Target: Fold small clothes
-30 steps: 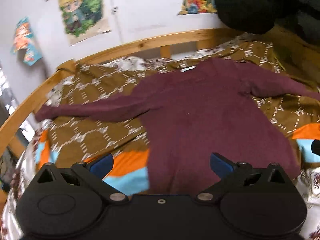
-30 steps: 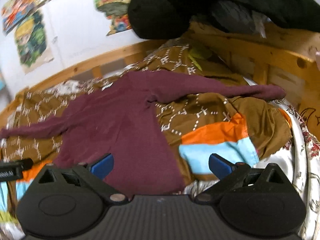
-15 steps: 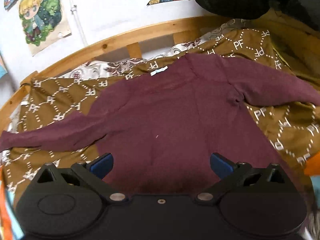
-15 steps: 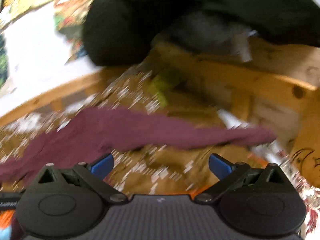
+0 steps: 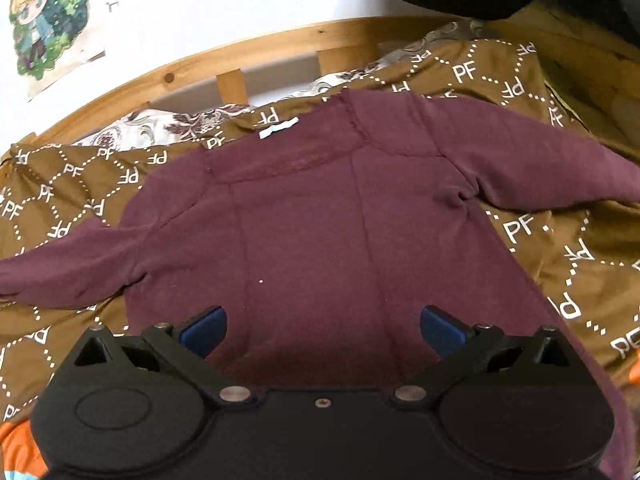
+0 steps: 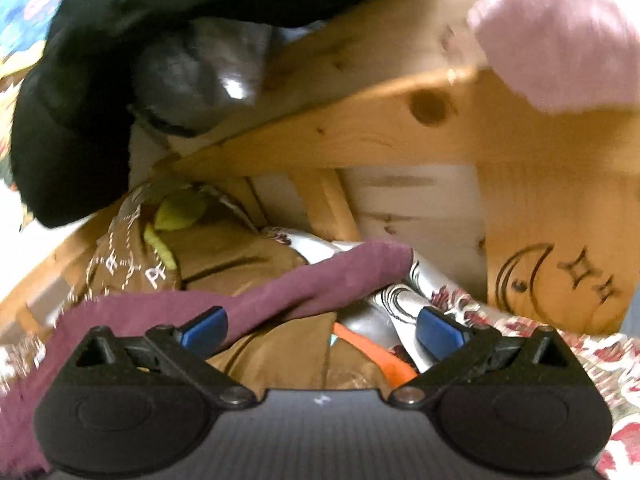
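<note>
Maroon sweater (image 5: 320, 232) spread flat, left gripper (image 5: 322, 326) above its body, right gripper (image 6: 320, 326) at sleeve, fingers wide.

Wooden bed rail (image 6: 360, 136) and black jacket (image 6: 80, 80) crowding right tongs (image 6: 320, 330), sleeve (image 6: 320, 280) just beneath

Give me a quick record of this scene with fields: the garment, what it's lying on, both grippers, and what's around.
garment: maroon long-sleeved top, spread flat, sleeves out to both sides
surface: brown patterned blanket on a bed
left gripper: jaws open, over the top's body
right gripper: jaws open, near the sleeve end
surroundings: wooden bed frame, black garment hanging above
fold status: not started
</note>
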Demonstrator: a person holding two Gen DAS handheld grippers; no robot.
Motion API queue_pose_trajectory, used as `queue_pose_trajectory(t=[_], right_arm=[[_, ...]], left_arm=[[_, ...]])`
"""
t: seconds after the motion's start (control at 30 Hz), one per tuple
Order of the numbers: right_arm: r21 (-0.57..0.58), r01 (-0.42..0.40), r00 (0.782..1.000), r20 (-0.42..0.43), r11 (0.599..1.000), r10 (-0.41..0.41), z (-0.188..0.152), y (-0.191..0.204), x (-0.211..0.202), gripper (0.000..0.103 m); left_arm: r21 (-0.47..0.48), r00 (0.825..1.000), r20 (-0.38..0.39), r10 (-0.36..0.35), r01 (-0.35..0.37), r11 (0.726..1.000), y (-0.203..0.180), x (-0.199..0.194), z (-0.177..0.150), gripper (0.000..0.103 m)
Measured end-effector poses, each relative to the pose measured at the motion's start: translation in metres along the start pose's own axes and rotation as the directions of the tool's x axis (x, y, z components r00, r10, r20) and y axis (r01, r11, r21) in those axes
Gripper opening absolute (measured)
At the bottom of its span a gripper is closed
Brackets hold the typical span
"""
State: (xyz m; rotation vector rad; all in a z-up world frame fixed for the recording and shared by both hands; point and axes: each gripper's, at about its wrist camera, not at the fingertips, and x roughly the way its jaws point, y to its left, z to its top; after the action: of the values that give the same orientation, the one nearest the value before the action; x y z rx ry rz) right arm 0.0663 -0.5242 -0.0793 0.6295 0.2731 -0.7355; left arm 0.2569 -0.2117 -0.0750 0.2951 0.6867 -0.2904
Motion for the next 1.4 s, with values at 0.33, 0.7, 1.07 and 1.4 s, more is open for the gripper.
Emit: queue_pose_trajectory(t=[0.33, 0.7, 1.07, 1.4], right_arm=[[0.171, 0.028, 0.997, 0.061, 0.985, -0.039, 0.01, -0.017, 0.024, 0.075], [0.04, 0.033, 0.969, 0.246, 0.999, -0.041, -0.003, -0.002, 0.015, 0.008], [-0.322, -0.239, 0.923, 0.218, 0.916, 0.318, 0.047, 0.169, -0.077, 0.008], [-0.343, -0.679, 0.73, -0.226, 0.649, 0.645, -0.083, 0.32, -0.084, 0.007]], left_arm=[[0.153, 0.998, -0.017, -0.06, 0.062, 0.986, 0.006, 0.019, 0.078, 0.102], [0.38, 0.994, -0.098, -0.058, 0.091, 0.92, 0.031, 0.009, 0.138, 0.103], [0.038, 0.982, 0.052, -0.179, 0.177, 0.983, 0.138, 0.03, 0.087, 0.102], [-0.112, 0.992, 0.05, -0.113, 0.118, 0.987, 0.251, 0.028, 0.046, 0.102]])
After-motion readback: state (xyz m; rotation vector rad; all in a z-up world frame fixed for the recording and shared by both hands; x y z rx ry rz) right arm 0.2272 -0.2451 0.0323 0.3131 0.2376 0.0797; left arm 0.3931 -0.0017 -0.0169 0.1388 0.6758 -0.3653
